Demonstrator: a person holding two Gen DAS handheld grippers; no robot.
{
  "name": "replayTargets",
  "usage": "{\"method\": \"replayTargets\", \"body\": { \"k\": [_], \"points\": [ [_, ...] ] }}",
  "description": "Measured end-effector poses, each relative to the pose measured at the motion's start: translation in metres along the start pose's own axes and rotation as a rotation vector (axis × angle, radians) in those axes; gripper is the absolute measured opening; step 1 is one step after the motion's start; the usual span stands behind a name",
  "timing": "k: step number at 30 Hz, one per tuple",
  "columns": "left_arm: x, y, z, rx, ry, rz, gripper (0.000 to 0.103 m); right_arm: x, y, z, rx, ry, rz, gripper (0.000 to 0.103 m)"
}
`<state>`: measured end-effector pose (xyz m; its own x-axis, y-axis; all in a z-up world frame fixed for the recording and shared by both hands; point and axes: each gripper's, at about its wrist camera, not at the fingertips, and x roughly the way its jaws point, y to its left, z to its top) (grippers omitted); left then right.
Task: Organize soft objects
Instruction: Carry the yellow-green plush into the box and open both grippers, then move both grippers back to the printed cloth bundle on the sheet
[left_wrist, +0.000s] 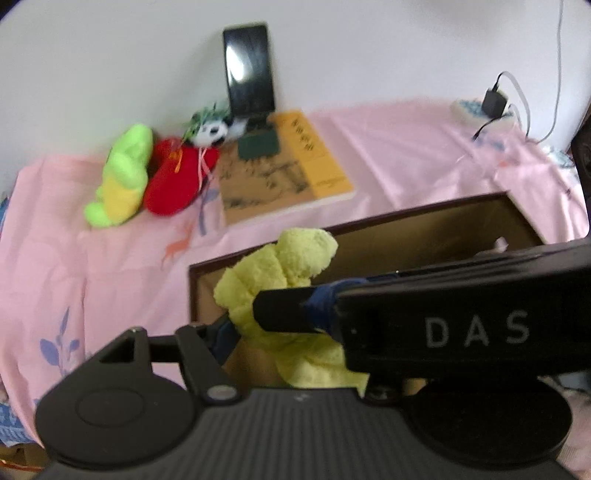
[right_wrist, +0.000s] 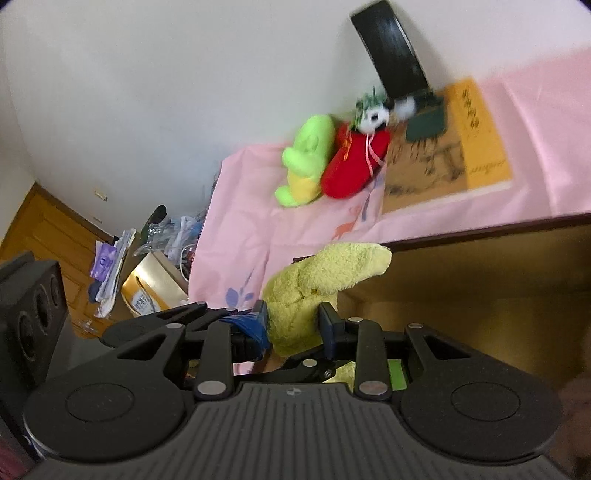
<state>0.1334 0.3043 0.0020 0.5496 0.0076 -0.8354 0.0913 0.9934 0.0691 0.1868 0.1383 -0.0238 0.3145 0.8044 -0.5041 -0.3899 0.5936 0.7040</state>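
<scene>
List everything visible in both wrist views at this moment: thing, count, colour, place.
yellow towel: one, pale yellow, pinched in both grippers at the box's edge
box: one, brown, open, near side of the bed
pink sheet: one, pink, printed, under everything
green plush: one, lime and yellow, by the wall
red plush: one, red, touching the green one
panda plush: one, black-white, behind the red
book: one, tan-orange, flat
phone: one, black, propped at the wall
charger: one, black, far corner
left gripper: black, shut on towel
right gripper: black, shut on towel
</scene>
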Motion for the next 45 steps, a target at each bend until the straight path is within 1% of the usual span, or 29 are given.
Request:
{"method": "replayTargets", "body": {
  "k": [2,3,5,8,10,12,14,16,20,21,25,27,33,36,40,45],
  "points": [
    [0.004,0.005,-0.001,0.016,0.021,0.010,0.049,0.012,-0.003,0.004,0.051,0.023,0.012,0.014],
    [0.008,0.009,-0.001,0.025,0.029,0.008,0.053,0.017,-0.005,0.005,0.075,0.035,0.016,0.014],
    [0.016,0.015,-0.002,0.008,0.043,-0.001,0.053,0.026,-0.009,0.006,0.110,0.056,0.013,0.015],
    [0.022,0.018,-0.004,-0.011,0.054,-0.017,0.056,0.036,-0.012,0.005,0.089,0.068,-0.048,0.016],
    [0.022,0.017,-0.006,-0.013,0.050,-0.015,0.057,0.039,-0.018,0.005,0.107,0.076,-0.054,0.016],
    [0.015,0.015,-0.009,-0.001,0.033,-0.016,0.058,0.037,-0.023,0.005,0.143,0.086,-0.039,0.016],
    [0.002,0.014,-0.009,0.013,-0.002,-0.010,0.058,0.031,-0.025,0.005,0.154,0.082,-0.032,0.016],
    [-0.012,0.014,-0.009,0.016,-0.042,-0.004,0.058,0.022,-0.022,0.006,0.139,0.069,-0.019,0.016],
    [-0.037,0.013,-0.011,-0.016,-0.100,-0.028,0.058,0.002,-0.012,0.008,0.114,0.026,-0.002,0.016],
    [-0.042,0.011,-0.013,-0.023,-0.112,-0.031,0.058,-0.001,-0.010,0.008,0.104,0.019,-0.009,0.016],
    [-0.061,-0.002,-0.024,-0.038,-0.155,-0.045,0.058,-0.020,0.000,0.000,0.031,-0.025,-0.058,0.016],
    [-0.069,-0.010,-0.031,-0.045,-0.169,-0.068,0.058,-0.028,0.000,-0.007,0.012,-0.049,-0.073,0.016],
    [-0.087,-0.044,-0.057,-0.030,-0.188,-0.112,0.058,-0.050,-0.001,-0.031,-0.001,-0.080,-0.074,0.017],
    [-0.092,-0.060,-0.067,-0.045,-0.187,-0.142,0.058,-0.064,0.000,-0.041,-0.022,-0.096,-0.084,0.017],
    [-0.094,-0.085,-0.077,-0.045,-0.179,-0.145,0.058,-0.086,-0.001,-0.052,-0.065,-0.111,-0.097,0.017],
    [-0.097,-0.121,-0.080,-0.031,-0.162,-0.168,0.058,-0.118,-0.009,-0.061,-0.082,-0.133,-0.086,0.017]
  ]
}}
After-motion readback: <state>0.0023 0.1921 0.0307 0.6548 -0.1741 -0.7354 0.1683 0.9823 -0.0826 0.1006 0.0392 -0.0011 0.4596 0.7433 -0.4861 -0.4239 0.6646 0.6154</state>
